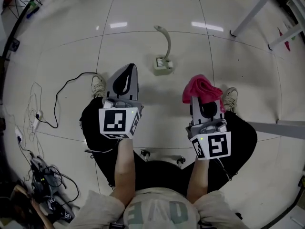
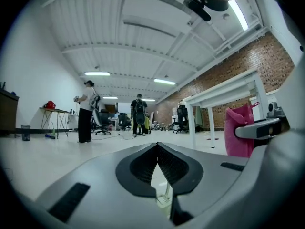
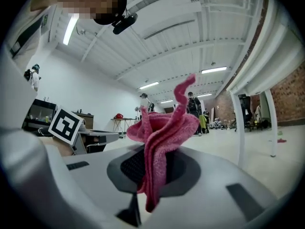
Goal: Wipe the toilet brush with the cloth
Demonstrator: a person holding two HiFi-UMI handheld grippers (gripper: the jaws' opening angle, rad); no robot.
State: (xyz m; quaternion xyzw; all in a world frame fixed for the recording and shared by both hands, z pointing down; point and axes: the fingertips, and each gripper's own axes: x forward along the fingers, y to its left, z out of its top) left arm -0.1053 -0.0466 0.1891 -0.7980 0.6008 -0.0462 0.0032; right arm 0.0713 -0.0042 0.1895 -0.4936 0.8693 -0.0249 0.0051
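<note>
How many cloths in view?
1. A pink cloth, pinched in the right gripper. No other shows on the floor, but the person's legs hide part of it.

I read bright, even feed. Ceiling strip lights [image 2: 97, 73] overhead; glare patches on glossy floor [image 1: 143, 46] at 11 and 1 o'clock. Shadows soft. Heavy fisheye bending, black corners on both gripper views. Foreground slightly blurred.
</note>
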